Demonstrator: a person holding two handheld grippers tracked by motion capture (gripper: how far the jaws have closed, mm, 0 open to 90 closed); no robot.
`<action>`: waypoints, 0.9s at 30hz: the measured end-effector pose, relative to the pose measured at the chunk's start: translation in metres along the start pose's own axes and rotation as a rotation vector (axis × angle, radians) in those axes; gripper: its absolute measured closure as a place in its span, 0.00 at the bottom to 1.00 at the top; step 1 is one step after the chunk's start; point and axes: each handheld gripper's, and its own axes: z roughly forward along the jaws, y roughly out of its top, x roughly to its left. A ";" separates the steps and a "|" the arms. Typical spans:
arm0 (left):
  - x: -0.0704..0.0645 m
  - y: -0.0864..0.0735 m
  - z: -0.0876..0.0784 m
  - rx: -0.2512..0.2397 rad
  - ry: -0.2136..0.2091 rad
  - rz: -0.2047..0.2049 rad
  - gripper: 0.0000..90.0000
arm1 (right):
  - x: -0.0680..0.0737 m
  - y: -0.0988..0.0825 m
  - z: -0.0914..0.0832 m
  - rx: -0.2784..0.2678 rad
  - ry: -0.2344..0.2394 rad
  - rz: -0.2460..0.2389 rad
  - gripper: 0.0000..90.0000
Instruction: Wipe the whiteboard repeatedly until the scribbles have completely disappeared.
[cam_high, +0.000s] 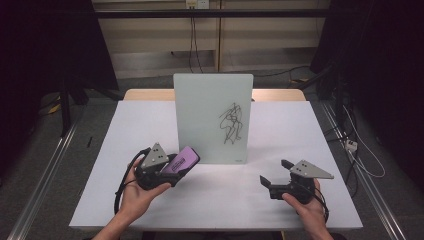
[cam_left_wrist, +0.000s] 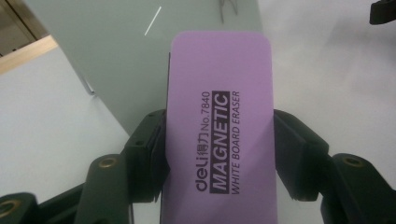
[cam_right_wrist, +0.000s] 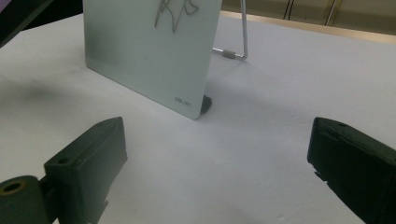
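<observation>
The left gripper (cam_left_wrist: 219, 154) clamps a purple magnetic whiteboard eraser (cam_left_wrist: 219, 126), black-lettered, raised just before the scribbled whiteboard's (cam_high: 212, 117) lower left. The right gripper (cam_high: 276, 172) hangs gaping above bare white table (cam_high: 225, 200), well clear.

Dim room, white table (cam_high: 150, 200), grey floor (cam_high: 50, 165)

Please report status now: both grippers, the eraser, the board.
Left gripper shut on purple eraser. Right gripper open, empty. Whiteboard upright, scribble not yet wiped. Path clear.
</observation>
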 end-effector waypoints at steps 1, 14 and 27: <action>-0.001 0.002 0.001 -0.004 0.003 0.012 0.46 | 0.000 0.000 0.000 -0.001 -0.001 0.001 0.05; -0.008 0.042 0.006 -0.082 0.028 0.135 0.46 | -0.001 0.001 0.003 0.004 -0.002 0.003 0.05; -0.015 0.070 0.023 -0.105 0.082 0.210 0.46 | -0.001 0.000 0.003 0.005 0.004 0.003 0.05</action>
